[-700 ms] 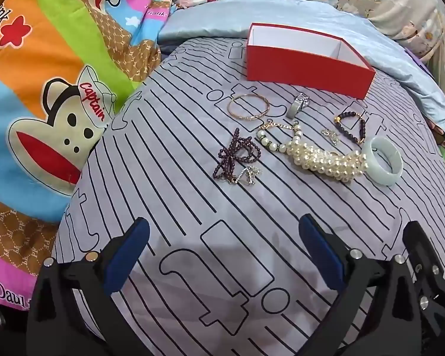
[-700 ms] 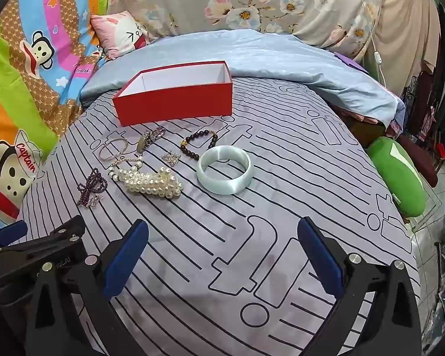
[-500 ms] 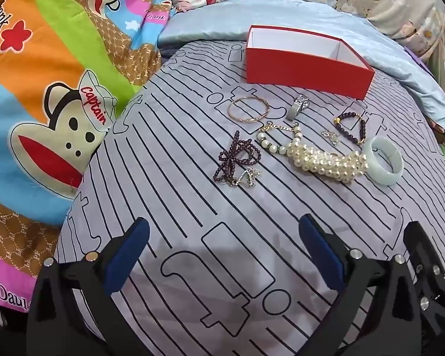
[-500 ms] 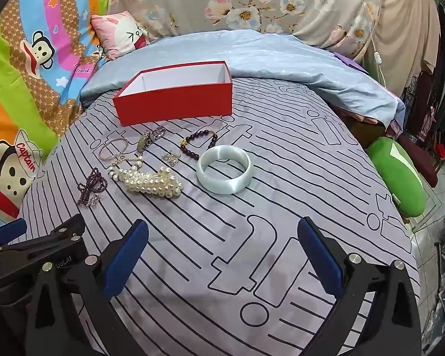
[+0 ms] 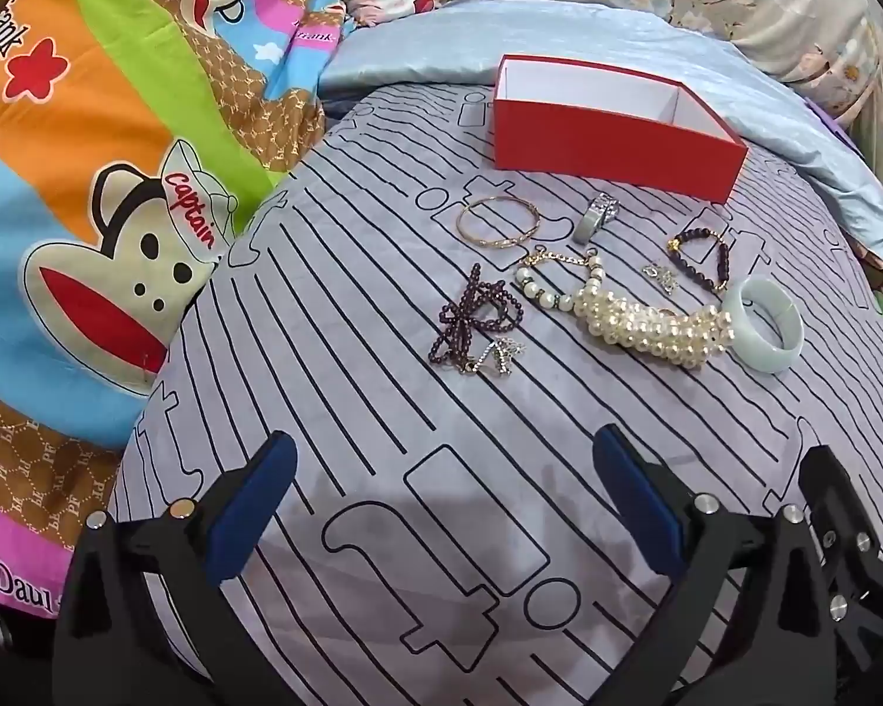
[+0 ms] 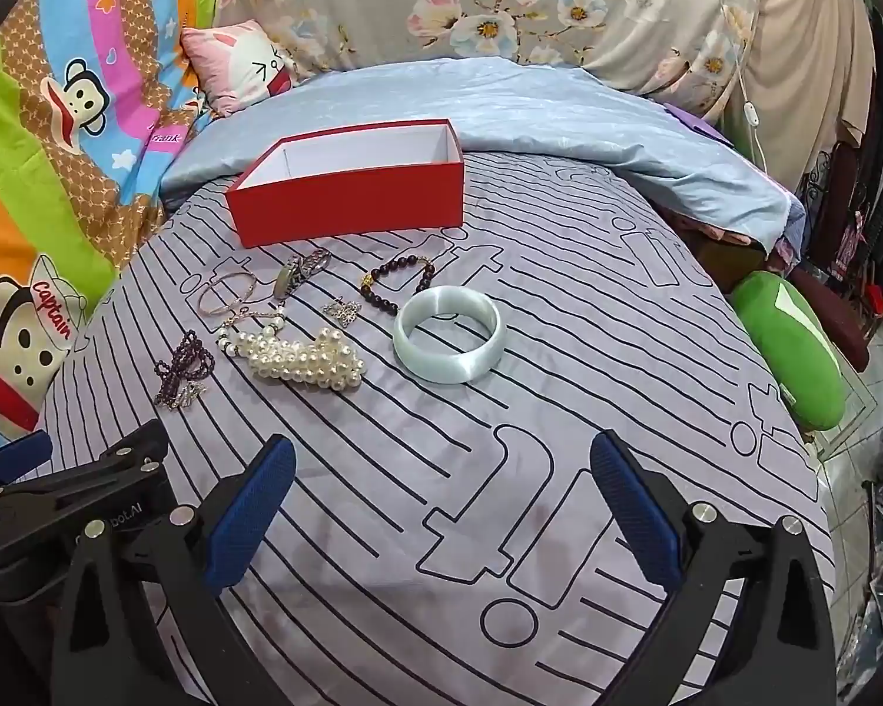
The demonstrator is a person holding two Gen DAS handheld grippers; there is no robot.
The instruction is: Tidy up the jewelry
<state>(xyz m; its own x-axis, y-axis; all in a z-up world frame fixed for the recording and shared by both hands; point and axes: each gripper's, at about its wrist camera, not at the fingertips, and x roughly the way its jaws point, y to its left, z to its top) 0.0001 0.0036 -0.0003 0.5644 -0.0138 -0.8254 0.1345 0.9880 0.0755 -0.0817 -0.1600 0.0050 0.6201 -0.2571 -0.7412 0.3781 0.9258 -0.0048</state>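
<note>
Apparently nothing is sorted yet: both the left gripper (image 5: 441, 500) and right gripper (image 6: 441, 500) hang wide open and hold nothing, the white-lined red cardboard box (image 6: 347, 200) seemingly empty, while the pale green bangle (image 6: 448, 341), pearl strand (image 6: 300, 359) and other jewelry lie on the striped grey bed cover (image 6: 559, 353).

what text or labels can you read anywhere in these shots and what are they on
"Captain": on the cap of the monkey printed on the cartoon blanket.
"Frank": on the same blanket, near its pink stripe.
"Daul": cut off at the blanket's lower edge.
"bot.AI": partial print on the left gripper's body.
red box and the jewelry: no text visible.
</note>
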